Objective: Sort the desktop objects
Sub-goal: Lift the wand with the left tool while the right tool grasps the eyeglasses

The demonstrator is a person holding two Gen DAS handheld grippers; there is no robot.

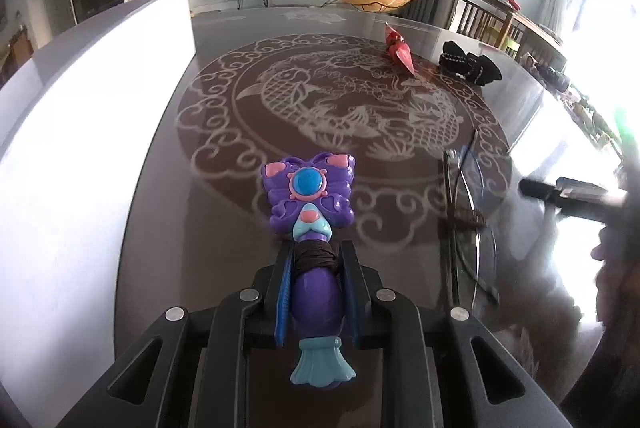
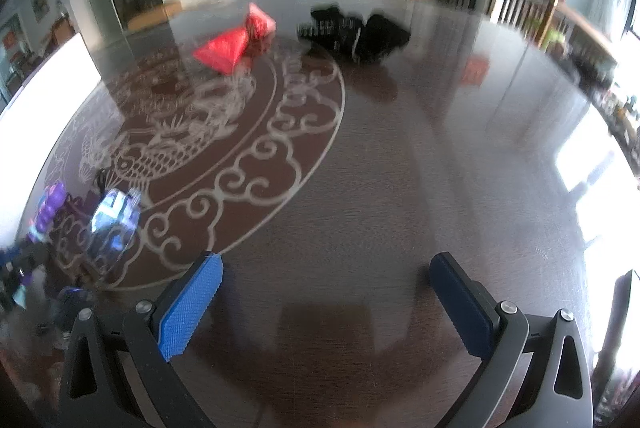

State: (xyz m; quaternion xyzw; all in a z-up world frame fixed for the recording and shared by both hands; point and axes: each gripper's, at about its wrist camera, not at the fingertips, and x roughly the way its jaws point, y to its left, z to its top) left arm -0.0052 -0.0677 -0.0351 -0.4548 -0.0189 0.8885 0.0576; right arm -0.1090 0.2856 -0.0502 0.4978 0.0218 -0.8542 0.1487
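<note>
My left hand-held gripper (image 1: 316, 268) is clamped on the purple butterfly wand (image 1: 310, 228), the blue pads pressing its handle just behind a dark band wrapped around the neck; the butterfly head juts out past the fingertips over the near scrollwork rim of the fish medallion (image 1: 340, 100) set in the counter (image 1: 160, 248). My right hand-held gripper (image 2: 320, 300) hangs with its jaws wide apart and nothing between them, over bare dark wood to the right of that medallion. The pair of glasses (image 1: 468, 212) lies on the medallion's right-hand rim, close beside the wand, while the red packet (image 1: 398, 48) and the black bow (image 1: 470, 66) sit at its far rim, well apart from me. I judge the step in hand to be carrying the wand off to its sorted spot. To do that well I would keep the grip firm, since the smooth rounded handle could twist between the pads, lift before travelling so the head does not drag on the glossy top, and steer away from the glasses, whose lenses look easy to knock.
</note>
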